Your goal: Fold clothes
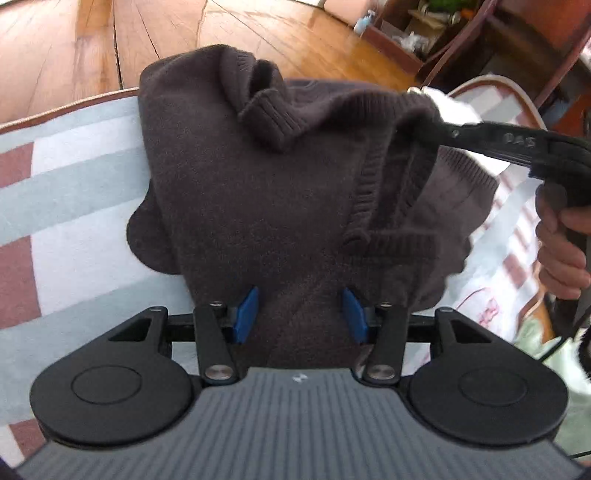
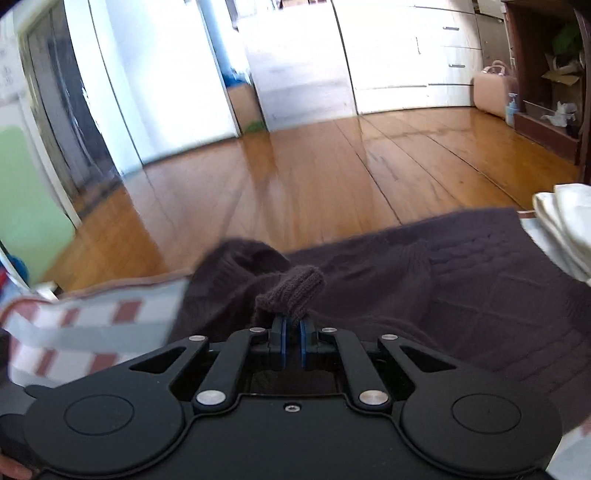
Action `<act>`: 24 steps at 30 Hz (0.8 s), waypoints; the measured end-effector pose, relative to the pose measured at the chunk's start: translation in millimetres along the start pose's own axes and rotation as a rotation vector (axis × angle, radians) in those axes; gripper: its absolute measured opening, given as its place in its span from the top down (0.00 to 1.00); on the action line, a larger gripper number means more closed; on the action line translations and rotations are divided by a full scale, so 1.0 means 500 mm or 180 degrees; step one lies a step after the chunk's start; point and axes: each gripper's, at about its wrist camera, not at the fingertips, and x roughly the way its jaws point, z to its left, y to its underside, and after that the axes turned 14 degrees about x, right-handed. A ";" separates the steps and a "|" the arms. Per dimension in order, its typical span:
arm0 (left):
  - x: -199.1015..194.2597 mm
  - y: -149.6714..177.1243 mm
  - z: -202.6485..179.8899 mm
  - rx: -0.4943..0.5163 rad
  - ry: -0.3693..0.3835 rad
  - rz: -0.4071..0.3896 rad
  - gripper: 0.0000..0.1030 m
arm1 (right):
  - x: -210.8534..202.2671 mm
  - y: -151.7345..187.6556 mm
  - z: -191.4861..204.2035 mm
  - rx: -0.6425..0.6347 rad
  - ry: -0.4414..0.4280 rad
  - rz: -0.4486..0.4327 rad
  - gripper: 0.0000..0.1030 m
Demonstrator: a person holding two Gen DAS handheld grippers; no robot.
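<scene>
A dark brown knitted sweater (image 1: 258, 184) lies bunched on a striped cover (image 1: 74, 177). My left gripper (image 1: 301, 314) hangs over its near part, and its blue pads (image 1: 246, 314) stand apart on either side of the fabric without pressing on it. From the right, my right gripper (image 1: 428, 122) reaches in and lifts a fold of the sweater at its ribbed edge. In the right wrist view that gripper (image 2: 291, 328) is shut on a ribbed strip (image 2: 295, 288) of the sweater (image 2: 406, 280), which sticks up between the pads.
The cover (image 2: 92, 325) has grey, white and brick-red stripes and ends at a wooden floor (image 2: 295, 166). Folded white cloth (image 2: 565, 229) lies at the right edge. A person's hand (image 1: 561, 251) holds the right gripper's handle. Shelves (image 1: 443, 33) stand at the far right.
</scene>
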 end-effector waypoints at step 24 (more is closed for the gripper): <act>-0.049 0.010 0.022 -0.0132 0.0162 -0.0543 0.50 | 0.012 0.038 -0.058 0.0238 0.0296 0.0226 0.68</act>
